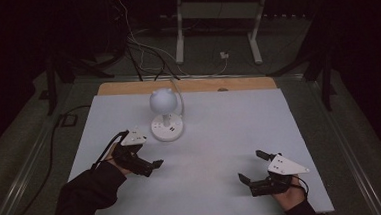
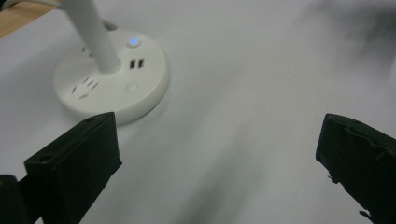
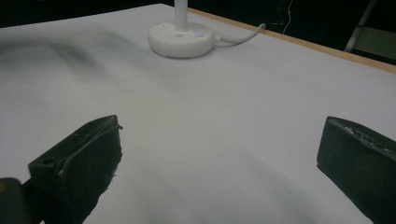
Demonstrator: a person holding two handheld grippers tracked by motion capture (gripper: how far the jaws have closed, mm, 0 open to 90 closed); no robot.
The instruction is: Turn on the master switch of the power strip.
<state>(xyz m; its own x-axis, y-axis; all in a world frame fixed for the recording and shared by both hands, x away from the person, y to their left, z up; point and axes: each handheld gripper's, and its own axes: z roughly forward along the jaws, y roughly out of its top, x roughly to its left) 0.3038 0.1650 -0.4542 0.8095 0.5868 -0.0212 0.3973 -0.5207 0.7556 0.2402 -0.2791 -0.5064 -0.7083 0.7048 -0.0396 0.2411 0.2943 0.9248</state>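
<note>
Two tongs sit low at the near end of the desk (image 1: 206, 151), both spread wide and holding nothing. The right tongs (image 1: 252, 166) hang over bare white surface at the person's right, well apart from everything else; in the right gripper view their black jaws frame empty desk, with the lamp far ahead. The left tongs (image 1: 152, 166) hover a little farther in, near the lamp's base but not touching it; in the left gripper view the jaws stand wide with the base just beyond the left one.

Past them, toward the middle of the desk, stands the lamp (image 1: 165, 109): a round white base (image 2: 112, 74) with sockets and USB ports in its top and a small lit blue button (image 2: 134, 42), a thin white stem (image 2: 91, 30) rising from it, and a ball-shaped head (image 1: 163, 100). Its white cord (image 3: 240, 36) trails off toward the wooden far edge.

As I judge it, the work is at the approach stage, nothing grasped yet. The left tongs are best placed, so the next move calls for carrying them forward to the base or its button, aiming carefully since the controls are small.
</note>
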